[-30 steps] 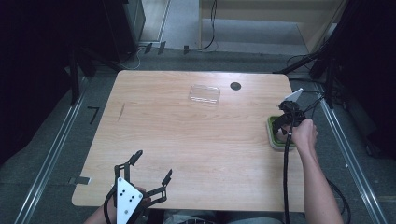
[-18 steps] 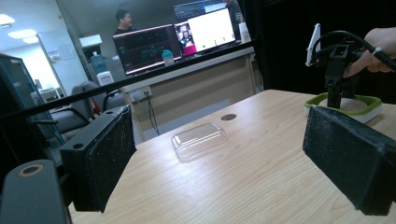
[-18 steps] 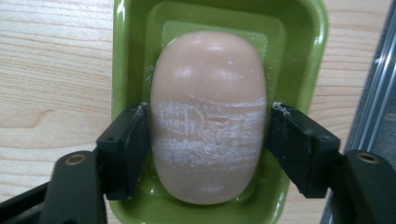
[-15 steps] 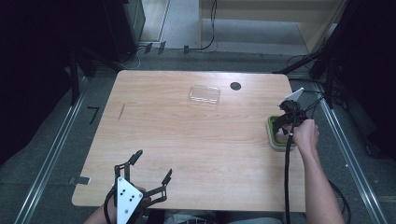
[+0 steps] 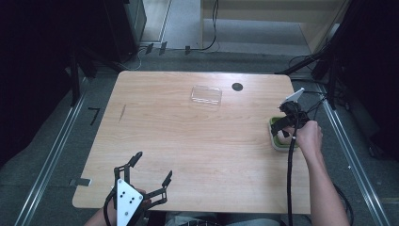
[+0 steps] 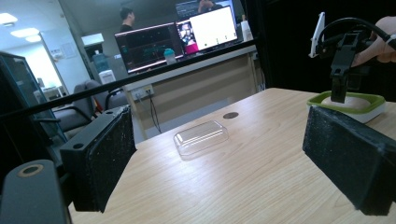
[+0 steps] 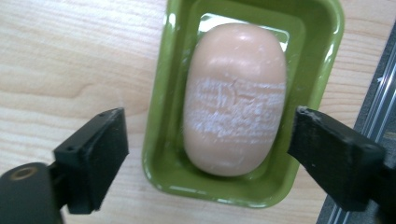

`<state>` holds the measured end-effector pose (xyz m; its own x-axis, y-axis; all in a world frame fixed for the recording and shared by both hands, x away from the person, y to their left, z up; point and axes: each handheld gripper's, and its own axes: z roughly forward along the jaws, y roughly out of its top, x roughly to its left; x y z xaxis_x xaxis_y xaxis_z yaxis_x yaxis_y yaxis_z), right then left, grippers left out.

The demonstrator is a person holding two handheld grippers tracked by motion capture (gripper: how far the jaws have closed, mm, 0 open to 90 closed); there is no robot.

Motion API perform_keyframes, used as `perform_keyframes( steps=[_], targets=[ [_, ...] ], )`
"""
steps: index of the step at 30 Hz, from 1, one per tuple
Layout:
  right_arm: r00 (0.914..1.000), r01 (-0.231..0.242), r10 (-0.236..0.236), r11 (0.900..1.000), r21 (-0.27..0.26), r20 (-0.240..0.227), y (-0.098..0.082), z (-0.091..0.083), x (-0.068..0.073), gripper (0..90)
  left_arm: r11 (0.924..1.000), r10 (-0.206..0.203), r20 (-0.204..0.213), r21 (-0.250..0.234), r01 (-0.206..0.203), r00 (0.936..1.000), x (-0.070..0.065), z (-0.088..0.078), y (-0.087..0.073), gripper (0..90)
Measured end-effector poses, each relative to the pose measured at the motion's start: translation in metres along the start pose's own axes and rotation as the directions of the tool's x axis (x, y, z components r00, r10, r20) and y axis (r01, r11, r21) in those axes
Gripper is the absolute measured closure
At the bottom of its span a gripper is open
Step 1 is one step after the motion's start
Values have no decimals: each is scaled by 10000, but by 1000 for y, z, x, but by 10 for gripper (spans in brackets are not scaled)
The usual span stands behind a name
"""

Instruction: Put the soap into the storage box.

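A green soap dish (image 7: pixel 159 140) sits near the table's right edge with a pale pink bar of soap (image 7: pixel 236 95) lying in it. My right gripper (image 7: pixel 212 140) points down over the dish (image 5: pixel 275 139). Its jaws have just been opening and now stand open on either side of the soap, touching nothing. In the high view the right gripper (image 5: pixel 287 123) hangs just above the dish. My left gripper (image 5: pixel 153 165) rests open and empty at the table's near left. The left gripper view shows its jaws (image 6: pixel 224 158) wide apart, the dish (image 6: pixel 369 108) and the right gripper (image 6: pixel 338 91) beyond.
A clear plastic lid (image 5: pixel 206 95) lies at the far middle of the wooden table (image 5: pixel 188 141), with a round black grommet (image 5: pixel 237 86) to its right. Metal rails run along both sides of the table. Desks with monitors stand beyond the far edge.
In the high view the right gripper stays over the dish with barely any shift, and the left gripper has not moved.
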<state>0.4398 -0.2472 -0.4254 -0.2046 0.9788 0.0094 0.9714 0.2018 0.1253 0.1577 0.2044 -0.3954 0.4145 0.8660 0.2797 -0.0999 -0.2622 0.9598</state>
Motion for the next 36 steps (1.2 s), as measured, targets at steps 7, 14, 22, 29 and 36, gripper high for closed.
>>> perform_keyframes(
  steps=[7, 14, 22, 29, 36],
  targets=[
    [9994, 352, -352, 9994, 18, 4, -12, -6, 7, 32, 10000, 9, 10, -11, -9, 10000, 0, -1, 0, 99],
    [9971, 765, -764, 9971, 62, -23, -28, -14, 14, 0, 10000, 40, 27, 11, -40, 10000, -1, -1, 1, 99],
    [9919, 1271, -1271, 9919, -48, -71, -49, -23, 24, 0, 10000, 37, 45, -23, -37, 10000, -1, -1, 1, 99],
    [9855, 1698, -1698, 9854, 93, -28, -68, -22, 32, 0, 10000, 45, 48, -32, -45, 10000, -1, 0, 1, 99],
    [9745, 2242, -2239, 9740, 322, -110, -90, -16, 43, 0, 10000, 77, 49, -7, -77, 10000, -1, 0, 1, 99]
  ],
)
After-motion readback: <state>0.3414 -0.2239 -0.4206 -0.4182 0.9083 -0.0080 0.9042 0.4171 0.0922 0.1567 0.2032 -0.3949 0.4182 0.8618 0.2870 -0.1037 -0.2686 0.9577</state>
